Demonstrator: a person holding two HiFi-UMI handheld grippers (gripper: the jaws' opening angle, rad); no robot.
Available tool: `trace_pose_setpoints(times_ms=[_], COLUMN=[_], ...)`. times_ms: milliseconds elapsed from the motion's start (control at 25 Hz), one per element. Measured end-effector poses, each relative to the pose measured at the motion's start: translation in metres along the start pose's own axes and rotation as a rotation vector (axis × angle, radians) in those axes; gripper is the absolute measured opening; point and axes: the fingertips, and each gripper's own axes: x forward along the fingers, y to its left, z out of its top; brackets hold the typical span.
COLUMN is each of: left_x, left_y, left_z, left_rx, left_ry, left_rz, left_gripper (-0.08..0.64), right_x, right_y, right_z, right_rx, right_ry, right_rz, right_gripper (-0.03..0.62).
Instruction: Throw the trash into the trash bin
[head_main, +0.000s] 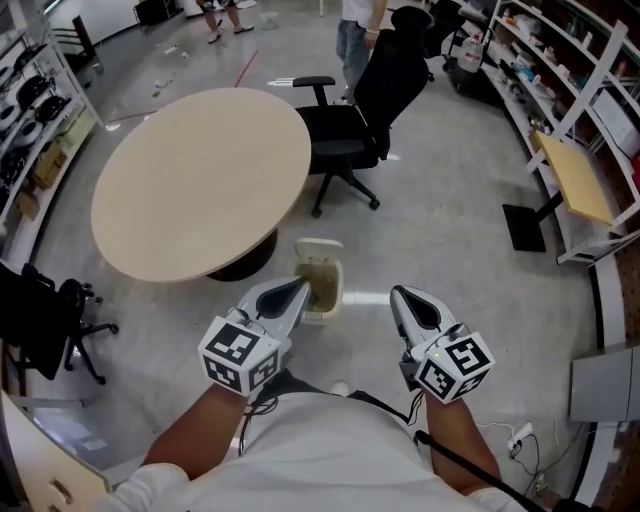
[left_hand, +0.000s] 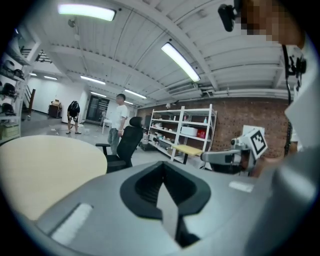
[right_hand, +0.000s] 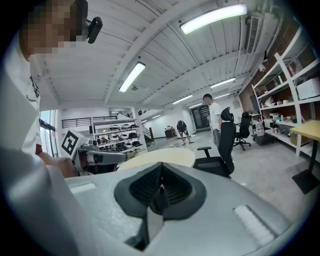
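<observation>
The bin (head_main: 338, 286) stands open on the floor, at the near edge of the round tabletop (head_main: 200, 180). It lies straight ahead of the person and below both tools. Its long side runs away from the person.

The left hand-held gripper (head_main: 298, 288) is the nearer one: in the head view its tip overlaps the bin's left rim, though how high it hangs above the rim cannot be told. The right hand-held gripper (head_main: 403, 297) sits off to the bin's right, clearly apart from it.

Both have their jaws pressed together with nothing between them, as the left gripper view (left_hand: 162, 187) and right gripper view (right_hand: 160, 192) show.

No trash is in either grip, and the tabletop is bare. The only loose bits are small litter (head_main: 165, 88) on the far floor beyond the table, too small to identify. Judging from this, a pickup has to come first, well away from the bin.
</observation>
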Motion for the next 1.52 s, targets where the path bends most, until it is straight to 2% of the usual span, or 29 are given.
trace_pose_setpoints(times_ms=[240,440,1040,1520], left_x=[-0.021,-0.033,-0.051,-0.064], left_y=[-0.018,-0.014,0.025,0.05], left_z=[-0.011,-0.011,0.01,0.02], left_rx=[0.023,0.032,0.111,0.118], left_ry=[0.025,0.034,0.03,0.014], left_rz=[0.066,0.092,0.006,-0.026], left_gripper=[0.008,0.008,0.008,0.008], right_x=[-0.015,-0.016,0.013,0.03], right_y=[0.004,0.015,0.053,0.078], right_z=[-0.008,-0.002,0.02,0.022], right_rx=[0.01,0.005,-0.025,-0.045], right_ry=[0.004,-0.018,-0.055,-0.041], right_rz=[0.038,0.053,-0.038,-0.072], right_gripper=[0.002,0.002,0.002,0.002])
